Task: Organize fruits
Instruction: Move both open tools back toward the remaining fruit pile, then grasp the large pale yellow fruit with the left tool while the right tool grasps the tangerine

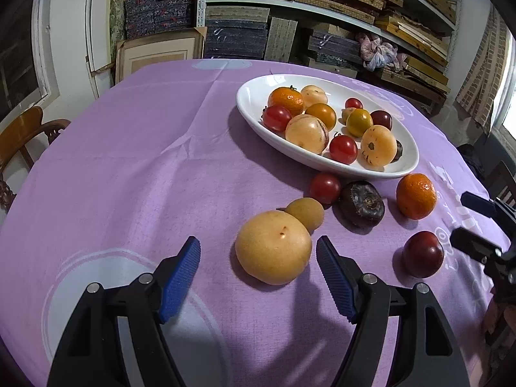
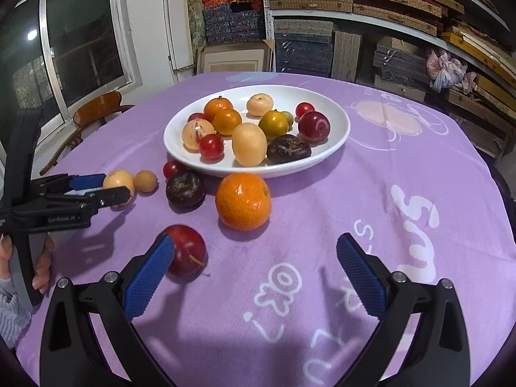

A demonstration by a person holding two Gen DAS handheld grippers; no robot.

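Note:
A white oval plate (image 1: 409, 161) (image 2: 338, 138) holds several fruits. Loose on the purple cloth lie a large yellow fruit (image 1: 273, 247) (image 2: 118, 180), a small tan fruit (image 1: 305, 213) (image 2: 145, 180), a cherry tomato (image 1: 325, 187) (image 2: 171, 167), a dark brown fruit (image 1: 362, 203) (image 2: 185, 190), an orange (image 1: 416, 195) (image 2: 243, 201) and a red plum (image 1: 423, 253) (image 2: 189, 249). My left gripper (image 1: 258, 274) (image 2: 116, 187) is open, its jaws either side of the yellow fruit. My right gripper (image 2: 258, 277) (image 1: 464, 219) is open and empty, its left pad beside the plum.
A wooden chair (image 1: 22, 142) (image 2: 93, 113) stands at the table's left. Shelves of stacked boxes (image 1: 322, 0) fill the back wall. A window (image 2: 64, 32) is at the left. The cloth has white print (image 2: 416, 219) at the right.

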